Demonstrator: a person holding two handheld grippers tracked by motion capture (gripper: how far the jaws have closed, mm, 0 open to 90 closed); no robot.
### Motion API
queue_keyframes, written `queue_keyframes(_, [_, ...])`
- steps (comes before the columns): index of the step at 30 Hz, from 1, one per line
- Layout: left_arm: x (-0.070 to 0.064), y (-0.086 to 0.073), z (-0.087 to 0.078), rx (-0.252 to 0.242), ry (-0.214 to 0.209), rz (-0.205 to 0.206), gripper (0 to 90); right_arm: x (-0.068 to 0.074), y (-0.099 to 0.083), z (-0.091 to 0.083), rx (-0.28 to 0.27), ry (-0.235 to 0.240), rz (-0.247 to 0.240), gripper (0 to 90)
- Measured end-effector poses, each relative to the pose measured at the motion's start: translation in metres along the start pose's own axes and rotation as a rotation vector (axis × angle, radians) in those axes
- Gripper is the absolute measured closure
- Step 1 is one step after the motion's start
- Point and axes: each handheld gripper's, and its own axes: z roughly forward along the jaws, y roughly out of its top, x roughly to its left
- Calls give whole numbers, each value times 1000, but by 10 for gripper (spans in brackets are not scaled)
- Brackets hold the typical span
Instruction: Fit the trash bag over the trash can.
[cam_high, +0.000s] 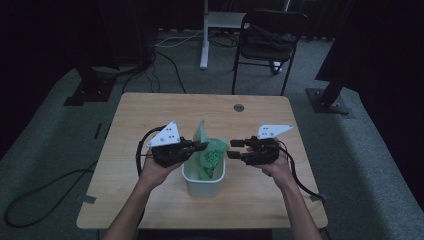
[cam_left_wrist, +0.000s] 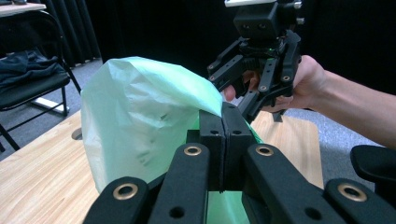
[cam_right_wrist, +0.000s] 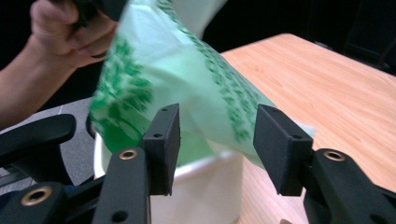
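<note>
Item: green bag (cam_high: 207, 152), half in white bin (cam_high: 203, 184) on worktop (cam_high: 260, 195). My left fingers (cam_left_wrist: 223, 140) clenched on its edge. My right fingers (cam_right_wrist: 215, 140) released, straddling the far side. Risk: film probably tears or slips if I tug; bin may tip.

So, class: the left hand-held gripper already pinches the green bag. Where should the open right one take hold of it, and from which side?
Judging by its pose, grip the loose printed edge of the green bag that hangs above the white bin. Bring the right hand-held gripper in from the side facing away from the left hand-held gripper. The film there is thin and free, and the open jaws already straddle it.
</note>
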Motion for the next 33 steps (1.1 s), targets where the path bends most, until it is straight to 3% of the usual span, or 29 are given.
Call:
queue_keyframes(2, [-1,0,1,6,7,6,900,3,4,0,-14,21,-21,482])
queue_keyframes(5, [-3,-2,2,16,10,11,899,8,11,-8,-86,74,-25,459])
queue_keyframes(8, [-3,-3,4,18,9,9,899,12,18,-12,-114,103,-24,424])
queue_keyframes(13, [-5,-3,7,10,-1,6,898,15,25,-3,-79,108,-46,407])
queue_keyframes(17, [-5,-3,8,10,-3,9,892,16,27,4,-60,108,-49,446])
queue_keyframes(18, [-5,-3,8,9,-3,8,892,16,27,7,-52,110,-55,487])
queue_keyframes(19, [-5,-3,7,7,-5,7,881,17,26,9,-42,107,-63,579])
queue_keyframes(20, [-5,-3,7,4,-8,6,828,19,26,12,-24,100,-80,736])
queue_keyframes(21, [-5,-3,6,0,-12,6,789,20,25,13,-17,97,-90,793])
queue_keyframes(22, [-5,-3,6,-6,-18,1,789,20,25,13,-17,97,-90,793])
queue_keyframes(24, [-3,-2,5,-16,-26,-16,693,26,22,16,13,96,-121,867])
queue_keyframes(26, [-2,-3,8,-2,-31,-35,645,29,20,17,27,101,-135,869])
queue_keyframes(33, [2,-5,15,21,-27,-66,607,40,14,24,67,89,-169,870])
